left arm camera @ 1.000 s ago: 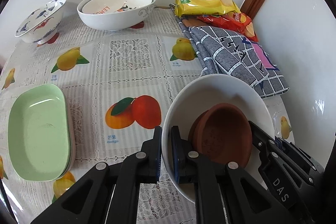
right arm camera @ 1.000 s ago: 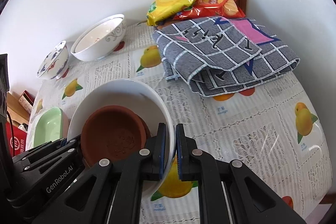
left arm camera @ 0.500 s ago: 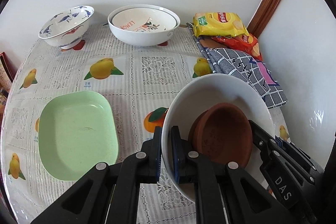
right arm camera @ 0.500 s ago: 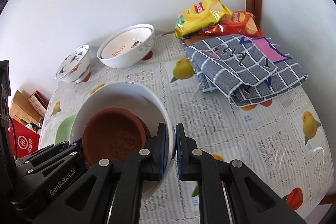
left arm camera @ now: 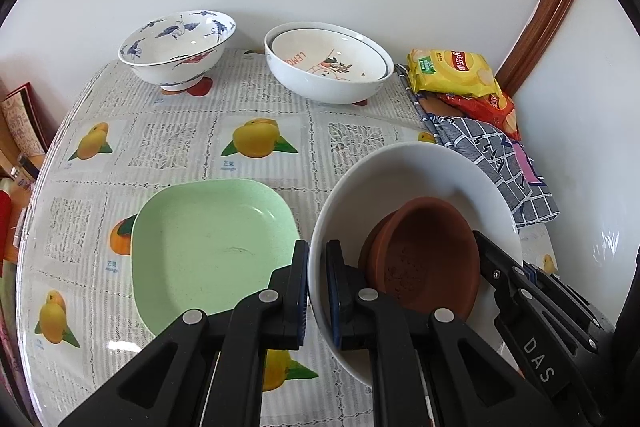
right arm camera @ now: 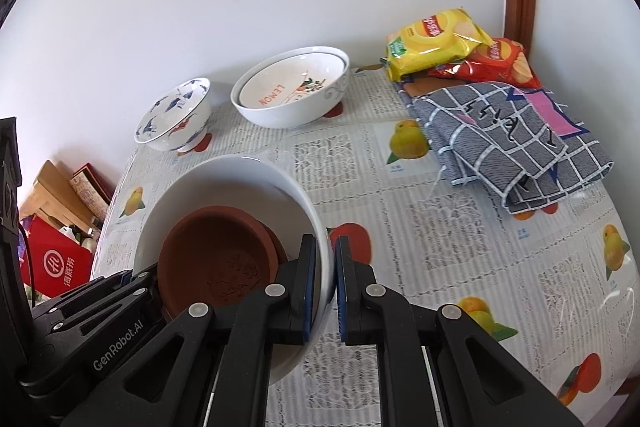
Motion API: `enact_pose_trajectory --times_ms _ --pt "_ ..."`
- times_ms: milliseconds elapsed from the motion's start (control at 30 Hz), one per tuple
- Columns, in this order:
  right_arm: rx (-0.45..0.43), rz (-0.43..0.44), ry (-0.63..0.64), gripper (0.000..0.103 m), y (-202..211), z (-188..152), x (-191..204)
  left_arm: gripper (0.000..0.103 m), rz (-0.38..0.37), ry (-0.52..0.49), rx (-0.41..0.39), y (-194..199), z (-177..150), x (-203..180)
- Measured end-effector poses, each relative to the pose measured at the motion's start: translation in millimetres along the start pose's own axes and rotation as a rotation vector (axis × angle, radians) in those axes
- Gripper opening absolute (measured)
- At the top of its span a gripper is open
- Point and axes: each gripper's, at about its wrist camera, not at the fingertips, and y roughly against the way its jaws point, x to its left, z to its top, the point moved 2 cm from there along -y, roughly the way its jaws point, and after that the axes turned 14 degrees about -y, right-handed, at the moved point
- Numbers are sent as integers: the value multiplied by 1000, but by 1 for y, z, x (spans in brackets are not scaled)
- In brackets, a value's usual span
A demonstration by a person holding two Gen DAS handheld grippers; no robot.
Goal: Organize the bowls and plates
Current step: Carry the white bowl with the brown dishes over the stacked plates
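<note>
Porcelain first, at the far left corner of the surface [left arm camera: 188, 143]: a footed blue-and-white bowl [left arm camera: 176, 51], thin-walled and glossy. Beside it along the far edge sits a pair of nested white bowls [left arm camera: 328, 71], the inner one lettered in orange. Nearer me on the left lies a matte pale green plate [left arm camera: 208, 247], a rounded rectangle with a shallow raised rim, close to the near edge. Between it and the far bowls the plastic-covered fruit-print cloth lies flat and bare, room enough to pass across.

My left tongs [left arm camera: 317, 291] pinch the left rim of a large smooth white bowl [left arm camera: 420, 171], one pad inside and one outside. My right tongs [right arm camera: 325, 283] pinch its opposite rim the same way. I hold the bowl tilted, over the middle of the surface just right of the green plate. Inside it lean two stacked terracotta saucers [left arm camera: 424, 259], round, unglazed, grainy, the upper one embossed.

Toward the right edge lies a folded grey checked cloth [right arm camera: 512, 143], and behind it, in the far right corner, yellow and red crinkly snack bags [right arm camera: 440, 43].
</note>
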Motion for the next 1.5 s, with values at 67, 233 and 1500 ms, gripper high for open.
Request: enact_pose_trajectory --times_ms 67,233,1500 --pt "5 2 9 9 -3 -3 8 9 2 13 2 0 -3 9" --pt "13 12 33 9 -11 -10 27 9 9 39 3 0 -7 29" --pt "122 38 129 10 -87 -38 97 9 29 162 71 -43 -25 119"
